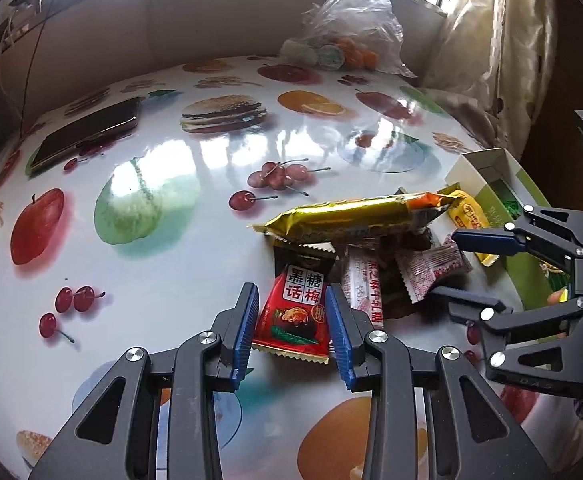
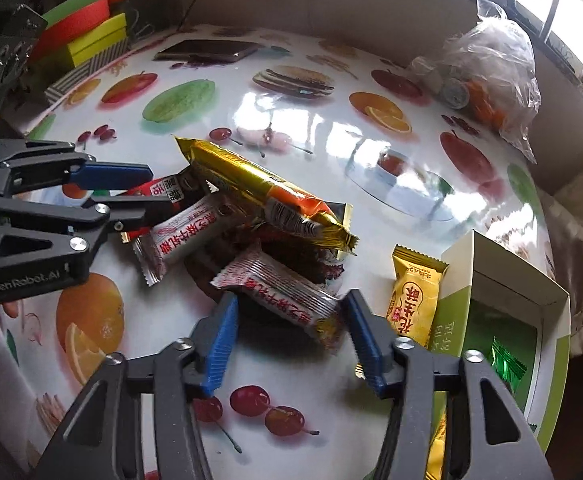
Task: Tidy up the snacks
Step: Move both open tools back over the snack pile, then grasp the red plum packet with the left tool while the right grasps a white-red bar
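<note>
- The left gripper (image 1: 291, 320) is seen clenched on a red plum-candy packet (image 1: 295, 316); both blue pads (image 1: 247, 328) press the packet's side edges, at the near left of the snack pile.
- The packet lies on a glossy fruit-print tablecloth (image 1: 151, 280), with its far end tucked under a long gold-wrapped bar (image 1: 351, 216).
- The gold bar is laid across the top of the pile, tilted, with an orange band near its right end.
- The right gripper (image 2: 291, 336) is held around a white-and-red striped snack packet (image 2: 283, 292); whether its pads actually touch the wrapper cannot be told, so it is counted as released.
- A second white packet with red lettering (image 2: 183, 236) is seen to the left of it, partly under the gold bar.
- A yellow peanut-candy packet (image 2: 411, 300) is propped against the side of an open green-and-white cardboard box (image 2: 459, 264) at the right edge of the table.
- Green wrapped sweets (image 2: 503, 360) are visible inside the box.
- A dark phone (image 1: 87, 136) lies at the far left, and a clear plastic bag of items (image 1: 351, 28) stands at the far side, well apart from the pile.
</note>
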Demonstrator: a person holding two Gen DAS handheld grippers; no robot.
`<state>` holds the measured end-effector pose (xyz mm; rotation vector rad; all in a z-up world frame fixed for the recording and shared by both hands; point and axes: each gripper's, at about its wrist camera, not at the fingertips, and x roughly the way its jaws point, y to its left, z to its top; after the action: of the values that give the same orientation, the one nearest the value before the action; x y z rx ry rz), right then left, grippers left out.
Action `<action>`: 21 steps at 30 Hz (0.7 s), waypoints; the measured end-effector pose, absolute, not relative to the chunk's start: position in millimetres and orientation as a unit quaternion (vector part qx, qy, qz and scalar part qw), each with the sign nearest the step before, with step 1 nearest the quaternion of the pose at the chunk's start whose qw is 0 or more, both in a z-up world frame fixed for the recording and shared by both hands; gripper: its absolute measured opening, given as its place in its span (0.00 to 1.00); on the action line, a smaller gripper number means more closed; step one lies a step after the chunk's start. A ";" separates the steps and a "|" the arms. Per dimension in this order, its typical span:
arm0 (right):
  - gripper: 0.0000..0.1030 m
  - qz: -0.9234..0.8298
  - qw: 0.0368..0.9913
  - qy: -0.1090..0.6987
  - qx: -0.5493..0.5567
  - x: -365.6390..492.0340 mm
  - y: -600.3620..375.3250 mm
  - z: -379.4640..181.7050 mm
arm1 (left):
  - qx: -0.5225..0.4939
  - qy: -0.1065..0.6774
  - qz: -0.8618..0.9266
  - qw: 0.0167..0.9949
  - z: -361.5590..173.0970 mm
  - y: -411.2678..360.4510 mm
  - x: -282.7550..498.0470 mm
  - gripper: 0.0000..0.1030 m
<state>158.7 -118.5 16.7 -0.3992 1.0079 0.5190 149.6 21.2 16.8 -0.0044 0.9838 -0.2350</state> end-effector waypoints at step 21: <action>0.41 0.246 0.833 0.472 -0.155 164.6 -121.5 14.0 | 0.014 0.475 -0.102 0.874 12.8 16.5 155.6 0.35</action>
<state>164.6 -121.5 14.0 -0.3290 0.9995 0.5212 155.6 16.5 12.8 0.0285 0.9922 -0.2123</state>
